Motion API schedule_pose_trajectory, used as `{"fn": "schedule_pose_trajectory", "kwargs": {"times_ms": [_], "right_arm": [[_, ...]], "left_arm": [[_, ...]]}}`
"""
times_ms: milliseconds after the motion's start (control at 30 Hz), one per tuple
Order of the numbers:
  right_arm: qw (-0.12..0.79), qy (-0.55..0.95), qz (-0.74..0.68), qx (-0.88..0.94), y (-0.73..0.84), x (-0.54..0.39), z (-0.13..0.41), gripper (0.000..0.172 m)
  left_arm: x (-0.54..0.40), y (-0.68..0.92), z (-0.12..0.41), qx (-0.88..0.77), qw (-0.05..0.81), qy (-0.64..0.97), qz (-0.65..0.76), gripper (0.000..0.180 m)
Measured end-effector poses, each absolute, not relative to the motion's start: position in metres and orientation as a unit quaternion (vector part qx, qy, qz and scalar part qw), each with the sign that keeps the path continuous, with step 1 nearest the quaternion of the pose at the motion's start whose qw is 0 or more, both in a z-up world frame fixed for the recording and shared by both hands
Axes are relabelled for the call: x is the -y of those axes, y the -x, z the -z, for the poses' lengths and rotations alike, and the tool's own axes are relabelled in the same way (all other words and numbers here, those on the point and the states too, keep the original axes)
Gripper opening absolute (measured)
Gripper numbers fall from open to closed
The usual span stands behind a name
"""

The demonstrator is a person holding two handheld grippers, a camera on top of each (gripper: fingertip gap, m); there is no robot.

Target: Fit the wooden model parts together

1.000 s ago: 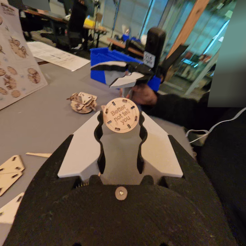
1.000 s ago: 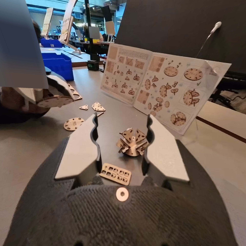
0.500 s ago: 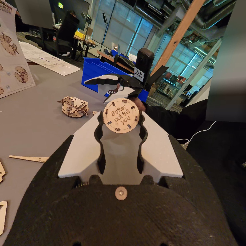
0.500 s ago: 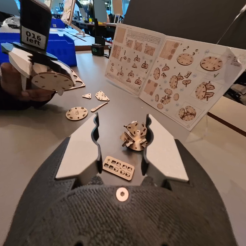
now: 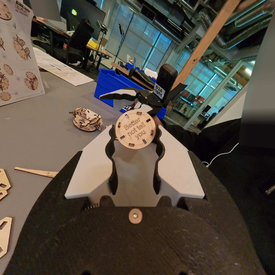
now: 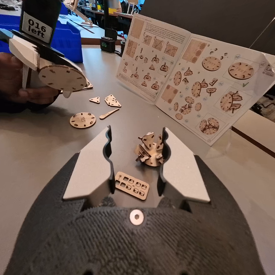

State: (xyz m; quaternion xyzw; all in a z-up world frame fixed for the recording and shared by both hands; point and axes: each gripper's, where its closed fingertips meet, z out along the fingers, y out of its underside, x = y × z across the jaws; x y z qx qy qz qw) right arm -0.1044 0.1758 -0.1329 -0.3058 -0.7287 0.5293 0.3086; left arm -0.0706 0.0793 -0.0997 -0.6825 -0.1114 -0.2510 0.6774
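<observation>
The left gripper [image 5: 135,131] clamps a round wooden disc [image 5: 135,129] by its edges, both pads pressing it, raised above the grey worktop [image 5: 37,134]. The right gripper [image 6: 136,134] hangs wide open over a half-built wooden model [image 6: 148,150] that sits by its right finger, possibly brushing it. A small wooden card [image 6: 131,187] lies nearer. A second disc [image 6: 82,120] and an open instruction booklet [image 6: 193,83] lie farther off.
</observation>
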Motion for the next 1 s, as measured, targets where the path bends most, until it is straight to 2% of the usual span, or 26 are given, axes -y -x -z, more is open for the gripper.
{"fn": "schedule_pose_trajectory", "kwargs": {"times_ms": [367, 800, 1000], "right_arm": [[0.319, 0.296, -0.513, 0.74, 0.104, -0.174, 0.137, 0.065], [0.327, 0.294, -0.498, 0.747, 0.105, -0.174, 0.14, 0.065], [0.329, 0.294, -0.495, 0.749, 0.106, -0.174, 0.141, 0.065]], "left_arm": [[-0.082, 0.069, 0.104, 0.102, 0.671, 0.701, 0.217, 0.051], [-0.092, 0.062, 0.127, -0.001, 0.609, 0.793, -0.019, 0.051], [-0.095, 0.058, 0.134, -0.02, 0.59, 0.806, -0.04, 0.052]]}}
